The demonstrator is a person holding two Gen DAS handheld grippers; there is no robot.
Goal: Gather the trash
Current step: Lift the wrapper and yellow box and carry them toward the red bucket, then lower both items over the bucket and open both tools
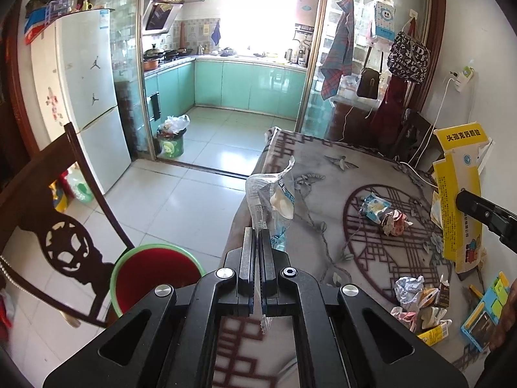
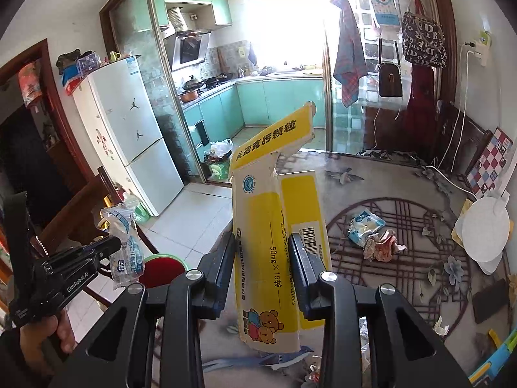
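- Sunlit and tiled, a teal kitchen is showing beyond the glass doorway, and a counter (image 1: 323, 174) under a patterned grey cloth is lying below and ahead of both grippers.
- The left gripper (image 1: 257, 231) is pinching a clear plastic wrapper (image 1: 274, 194); its jaws are pressed together on the film, which is standing up past the tips and trailing out behind them.
- Below and to the left of those jaws, a red bin with a green rim (image 1: 152, 274) is sitting on the floor beside a dark wooden chair (image 1: 61, 226).
- The right gripper (image 2: 263, 242) is holding a flattened yellow-and-white medicine box (image 2: 274, 226); its jaws are standing partly apart, clamped on the box's two sides, with the box upright and its flap tilting away.
- Ahead and to the right of both jaws, a blue-and-white snack packet and crumpled paper (image 1: 384, 215) are lying together on the counter.
- Nearer, to the right, more crumpled scraps (image 1: 416, 300) are heaped.
- A white fridge (image 1: 87, 97) is standing far left.
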